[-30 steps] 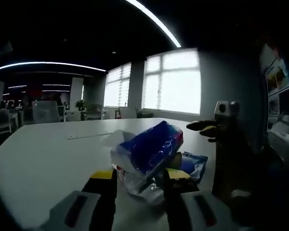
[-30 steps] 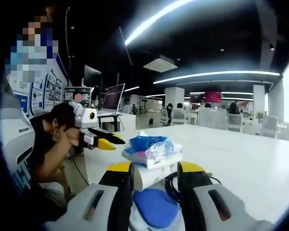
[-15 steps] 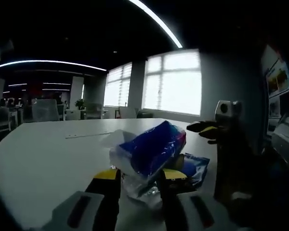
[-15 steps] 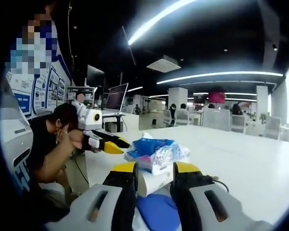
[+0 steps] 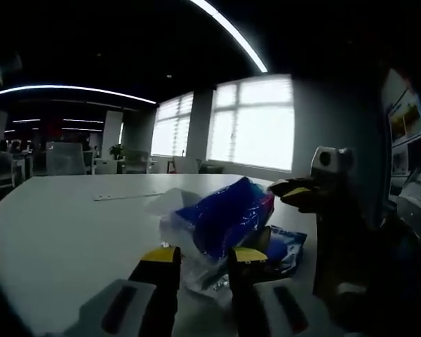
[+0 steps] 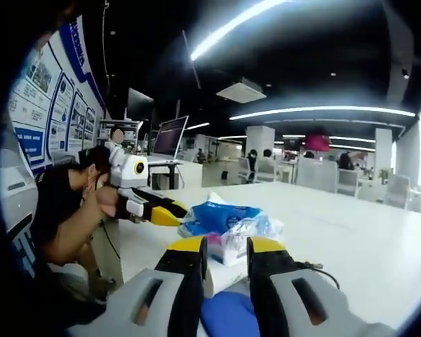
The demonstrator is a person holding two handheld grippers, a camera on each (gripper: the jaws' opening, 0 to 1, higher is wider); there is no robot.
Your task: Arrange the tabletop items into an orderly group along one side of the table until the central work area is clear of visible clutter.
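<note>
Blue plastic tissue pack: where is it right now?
The blue plastic tissue pack lies on the white table just beyond the left tongs; in the right gripper view it sits ahead of the right tongs.

White tabletop (image 5: 63,232) carried a blue tissue pack (image 5: 221,217), a flat blue packet (image 5: 284,242) beside it, and a black cable (image 6: 310,266).

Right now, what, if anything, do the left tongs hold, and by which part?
The left tongs straddle the crinkled wrapper end of the tissue pack, but whether they actually grip it cannot be told.
</note>
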